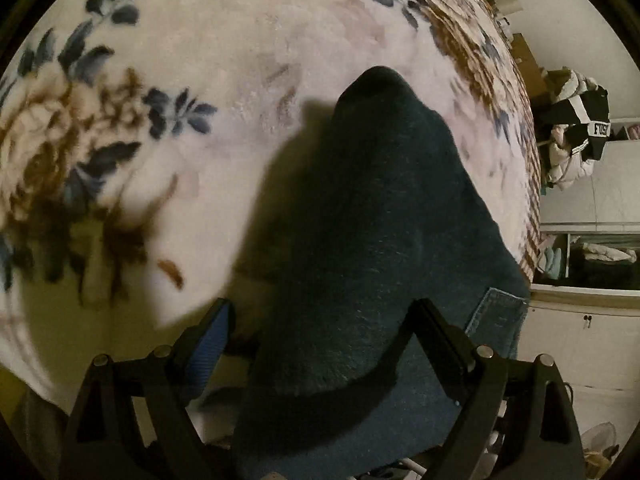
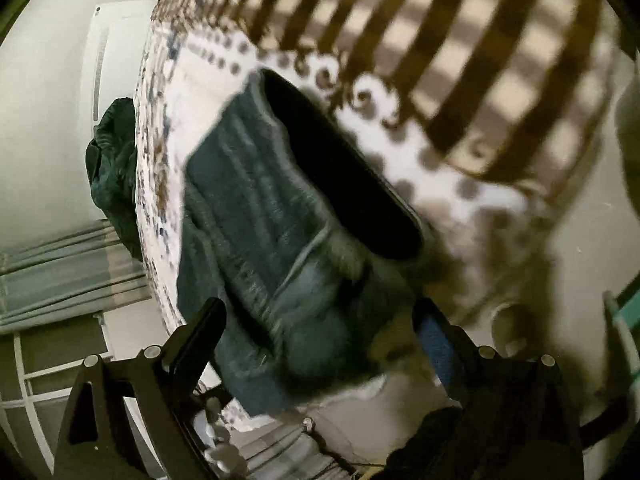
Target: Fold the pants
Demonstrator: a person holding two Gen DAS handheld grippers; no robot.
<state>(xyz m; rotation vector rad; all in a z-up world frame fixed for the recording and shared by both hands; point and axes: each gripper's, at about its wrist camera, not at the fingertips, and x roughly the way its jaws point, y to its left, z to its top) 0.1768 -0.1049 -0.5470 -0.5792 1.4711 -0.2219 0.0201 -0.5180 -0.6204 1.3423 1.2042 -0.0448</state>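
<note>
The pants [image 1: 372, 216] are dark blue jeans with a dark fleecy lining, lying on a floral blanket [image 1: 168, 92] on a bed. In the left wrist view the cloth runs from between my left gripper's [image 1: 324, 320] wide-open fingers away up the bed; a stitched denim pocket edge [image 1: 496, 312] shows by the right finger. In the right wrist view the jeans [image 2: 276, 240] lie with the open waistband's dark inside [image 2: 340, 176] facing up. My right gripper [image 2: 320, 320] is open too, its fingers on either side of the denim. The view is motion-blurred.
The bed's edge runs down the right of the left wrist view, with white cabinets [image 1: 580, 340] and a heap of clothes [image 1: 576, 132] beyond. In the right wrist view a brown checked blanket border [image 2: 460, 40] lies past the jeans, a dark garment [image 2: 114, 168] hangs off the bed's left edge.
</note>
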